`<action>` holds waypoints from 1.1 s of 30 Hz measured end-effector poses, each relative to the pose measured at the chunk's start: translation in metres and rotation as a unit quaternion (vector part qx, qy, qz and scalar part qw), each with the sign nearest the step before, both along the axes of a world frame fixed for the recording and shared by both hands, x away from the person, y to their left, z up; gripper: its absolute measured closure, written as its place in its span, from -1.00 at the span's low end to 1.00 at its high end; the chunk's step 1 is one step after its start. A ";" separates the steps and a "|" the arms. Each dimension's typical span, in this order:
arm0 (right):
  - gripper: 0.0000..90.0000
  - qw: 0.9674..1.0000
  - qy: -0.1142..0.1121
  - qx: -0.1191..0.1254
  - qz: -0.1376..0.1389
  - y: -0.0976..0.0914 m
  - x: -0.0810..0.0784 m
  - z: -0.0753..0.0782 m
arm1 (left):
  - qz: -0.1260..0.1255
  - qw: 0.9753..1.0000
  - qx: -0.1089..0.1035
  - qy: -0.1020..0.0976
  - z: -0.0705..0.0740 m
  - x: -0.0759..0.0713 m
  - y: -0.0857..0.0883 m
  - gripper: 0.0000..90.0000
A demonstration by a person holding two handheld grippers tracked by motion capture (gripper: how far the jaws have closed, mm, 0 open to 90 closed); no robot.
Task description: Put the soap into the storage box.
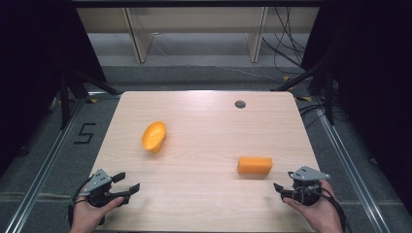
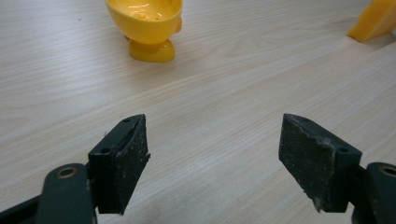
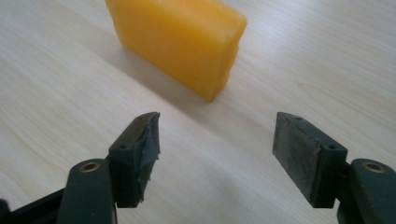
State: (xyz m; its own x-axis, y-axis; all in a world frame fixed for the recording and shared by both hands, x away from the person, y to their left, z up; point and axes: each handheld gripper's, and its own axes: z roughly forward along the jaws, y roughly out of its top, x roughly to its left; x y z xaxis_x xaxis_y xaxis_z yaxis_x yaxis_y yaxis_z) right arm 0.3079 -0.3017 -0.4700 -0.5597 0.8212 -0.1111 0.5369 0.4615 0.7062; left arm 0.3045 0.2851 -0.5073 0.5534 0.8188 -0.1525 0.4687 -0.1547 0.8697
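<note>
I have both grippers spread apart and empty, low over the table. The orange block sits just ahead of my right gripper — lined up for a grab; the yellow cup lies tipped beyond my left gripper.

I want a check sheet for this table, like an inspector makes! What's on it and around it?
Surface: pale wooden table with a small round grey insert near its far edge.
Job's things: yellow cup tipped on its side, left of middle; orange block lying flat, right of middle. They lie well apart.
Clutter: nothing seen.
Grippers: left tongs open and empty near the front left corner; right tongs open and empty, just short of the block.
Cables: black cable trails from each of the tongs; more cables on the floor at the far right.
Surroundings: grey floor, metal rails, a pale frame behind, dark curtains at both sides.
</note>
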 end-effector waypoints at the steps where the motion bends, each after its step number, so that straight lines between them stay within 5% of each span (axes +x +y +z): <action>1: -0.29 1.000 0.000 0.000 0.000 0.000 0.000 0.000 | 0.000 1.000 0.000 0.000 0.000 0.000 0.000 -0.49; 2: -0.25 1.000 0.023 0.008 0.017 0.002 -0.002 -0.001 | 0.002 1.000 0.000 -0.002 0.000 0.000 0.000 -0.50; 5: -0.08 0.999 0.014 0.003 0.048 0.002 -0.001 -0.001 | -0.001 1.000 0.006 -0.002 -0.001 0.000 0.001 -0.50; 6: 0.02 0.997 0.010 -0.021 0.071 0.001 0.001 0.001 | -0.002 1.000 0.008 -0.001 -0.001 0.000 0.001 -0.51; 9: 0.12 0.996 0.026 -0.038 0.074 0.001 0.001 0.003 | -0.001 1.000 0.005 -0.001 -0.001 0.000 0.001 -0.51; 10: 0.15 0.994 0.027 -0.064 0.081 0.001 0.003 0.005 | -0.003 1.000 0.007 0.000 -0.001 0.000 0.000 -0.51; 11: 0.16 0.989 0.031 -0.107 0.095 0.002 0.008 0.011 | -0.001 1.000 0.013 0.002 0.000 0.000 0.000 -0.51; 12: 0.17 0.987 0.036 -0.121 0.101 0.002 0.010 0.014 | -0.001 1.000 0.015 0.002 0.000 0.000 0.000 -0.51; 13: 0.18 0.981 0.048 -0.144 0.120 0.003 0.013 0.018 | -0.005 1.000 0.013 0.002 -0.001 0.000 0.000 -0.51; 14: 0.18 0.981 0.048 -0.144 0.120 0.003 0.013 0.018 | -0.002 1.000 0.012 0.001 -0.001 0.000 0.000 -0.51; 15: 0.20 0.975 0.044 -0.161 0.144 0.004 0.018 0.020 | 0.000 1.000 0.014 0.003 0.000 0.000 0.000 -0.51; 18: 0.18 0.965 0.076 -0.203 0.146 0.011 0.027 0.027 | -0.005 1.000 0.007 0.001 -0.001 0.000 0.000 -0.51; 21: 0.18 0.955 0.086 -0.228 0.172 0.018 0.039 0.032 | -0.002 1.000 0.014 0.003 0.000 -0.001 0.000 -0.51; 23: 0.14 0.951 0.085 -0.237 0.178 0.024 0.046 0.037 | -0.002 1.000 0.014 0.004 -0.001 -0.001 0.000 -0.51; 26: 0.08 0.942 0.080 -0.266 0.189 0.030 0.061 0.046 | -0.007 1.000 0.011 0.004 -0.001 0.000 0.000 -0.51; 27: 0.05 0.937 0.079 -0.270 0.208 0.034 0.070 0.050 | -0.005 1.000 0.011 0.003 -0.001 0.000 0.000 -0.51; 28: 0.05 0.937 0.079 -0.270 0.208 0.034 0.070 0.050 | -0.004 1.000 0.014 0.005 -0.001 -0.001 0.000 -0.51; 30: 0.01 0.929 0.078 -0.282 0.227 0.042 0.084 0.056 | -0.004 1.000 0.013 0.004 -0.001 -0.001 0.000 -0.51; 33: -0.01 0.926 0.081 -0.284 0.234 0.049 0.092 0.056 | -0.005 1.000 0.013 0.001 -0.001 -0.001 0.000 -0.51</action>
